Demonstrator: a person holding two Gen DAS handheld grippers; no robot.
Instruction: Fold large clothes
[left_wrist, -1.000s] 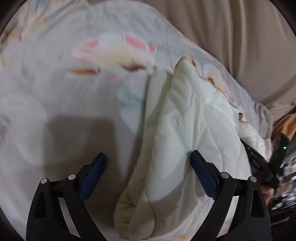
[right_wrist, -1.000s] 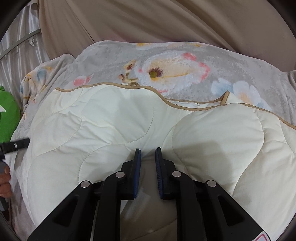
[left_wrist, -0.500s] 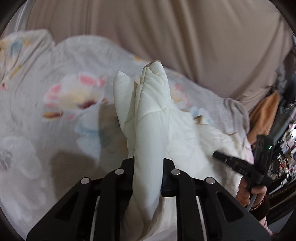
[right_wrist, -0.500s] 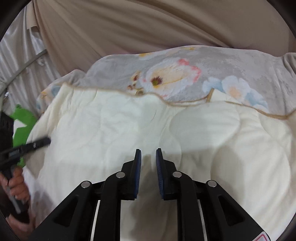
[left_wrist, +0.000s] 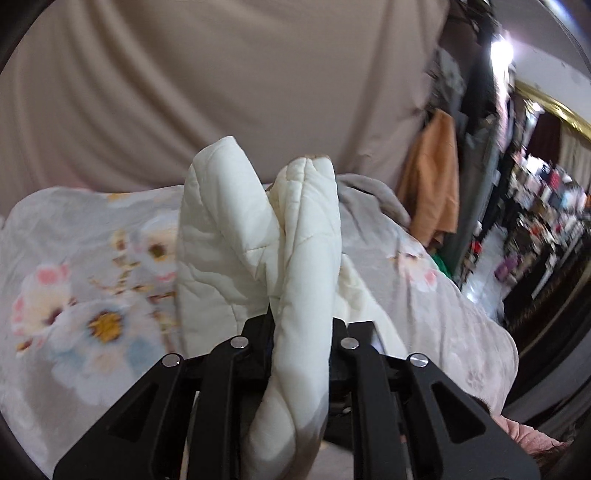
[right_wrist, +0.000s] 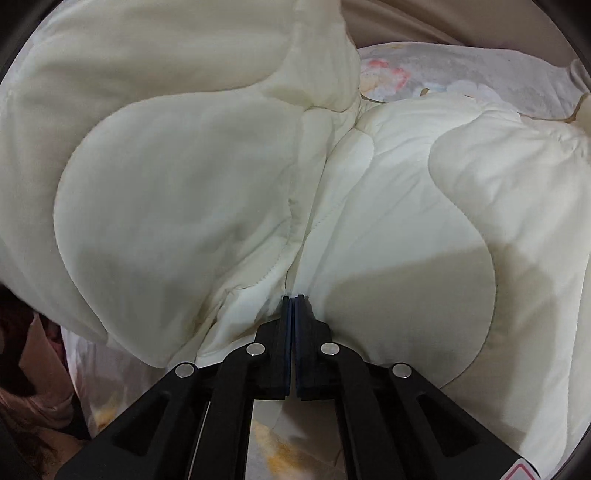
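Since a second ago the left gripper has closed on a fold of the cream quilt and lifted it off the flowered bed. The right gripper has just clenched fully, its fingers at a quilt seam.

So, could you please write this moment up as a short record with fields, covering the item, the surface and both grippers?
item: cream quilted comforter, bunched and partly lifted
surface: grey floral sheet under it
left gripper: clamped on a thick folded ridge of the comforter, which stands up between its fingers
right gripper: fingers pressed together at a crease of the comforter; whether any cloth is pinched cannot be told
background: beige curtain, orange garment hanging at the right
fold: not finished
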